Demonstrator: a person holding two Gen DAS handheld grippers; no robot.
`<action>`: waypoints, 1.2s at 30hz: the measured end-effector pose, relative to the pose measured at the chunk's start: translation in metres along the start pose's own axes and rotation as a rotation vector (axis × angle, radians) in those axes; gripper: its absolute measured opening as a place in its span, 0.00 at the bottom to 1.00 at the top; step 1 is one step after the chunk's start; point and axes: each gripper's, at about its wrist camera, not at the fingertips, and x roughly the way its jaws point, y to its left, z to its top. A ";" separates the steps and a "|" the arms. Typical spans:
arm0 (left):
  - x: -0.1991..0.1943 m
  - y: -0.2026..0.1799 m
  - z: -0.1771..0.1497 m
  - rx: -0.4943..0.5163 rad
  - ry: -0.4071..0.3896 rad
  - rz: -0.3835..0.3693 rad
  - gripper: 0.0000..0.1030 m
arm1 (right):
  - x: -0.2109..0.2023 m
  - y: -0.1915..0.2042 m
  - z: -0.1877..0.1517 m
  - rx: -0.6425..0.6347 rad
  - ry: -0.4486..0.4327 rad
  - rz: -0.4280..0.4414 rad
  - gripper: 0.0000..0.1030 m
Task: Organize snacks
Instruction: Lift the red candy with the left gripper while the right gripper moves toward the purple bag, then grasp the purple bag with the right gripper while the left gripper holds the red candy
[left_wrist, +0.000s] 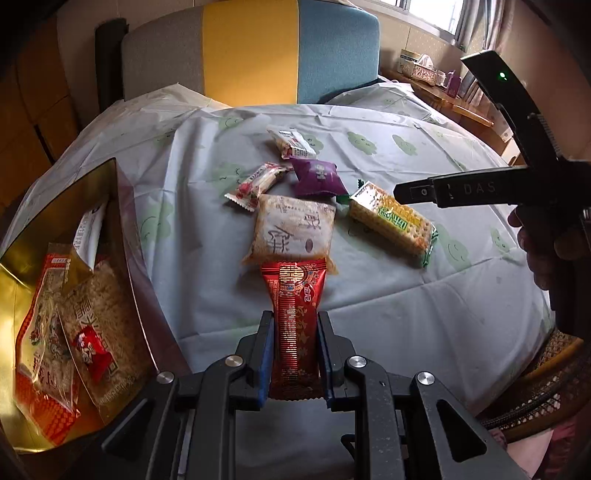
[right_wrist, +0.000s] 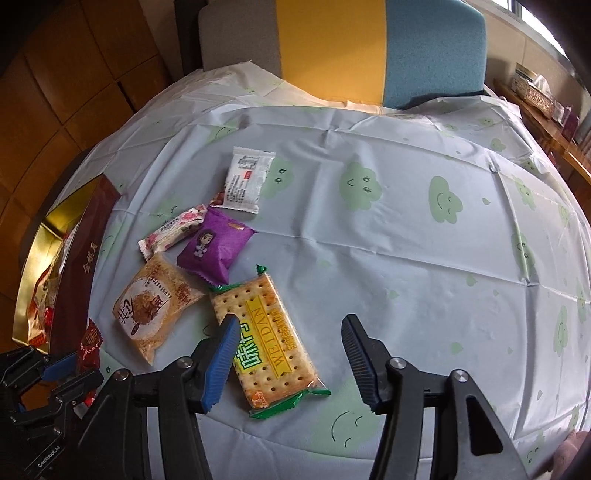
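Note:
My left gripper (left_wrist: 294, 321) is shut on a long red snack packet (left_wrist: 294, 314) and holds it above the table, right of the gold box (left_wrist: 122, 236). The packet also shows in the right wrist view (right_wrist: 89, 341). My right gripper (right_wrist: 288, 325) is open and empty, just above the green-and-yellow cracker pack (right_wrist: 264, 339). On the cloth lie a tan cake packet (right_wrist: 153, 310), a purple packet (right_wrist: 214, 251), a pink floral bar (right_wrist: 173, 230) and a white packet (right_wrist: 245, 179).
The gold box (right_wrist: 55, 221) at the left holds several snack bags (left_wrist: 92, 314). The round table has a pale cloth with green clouds (right_wrist: 369, 221). A yellow and blue chair back (left_wrist: 258, 51) stands behind it. A wooden shelf (left_wrist: 443, 92) is at the right.

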 end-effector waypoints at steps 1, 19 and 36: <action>0.000 0.001 -0.004 -0.007 0.000 -0.005 0.21 | 0.002 0.003 -0.001 -0.016 0.004 -0.003 0.56; 0.016 0.017 -0.028 -0.046 0.006 -0.038 0.22 | 0.003 0.013 0.002 0.003 -0.048 0.048 0.50; 0.014 0.024 -0.032 -0.072 -0.016 -0.078 0.24 | 0.058 0.049 0.056 0.149 0.051 0.079 0.65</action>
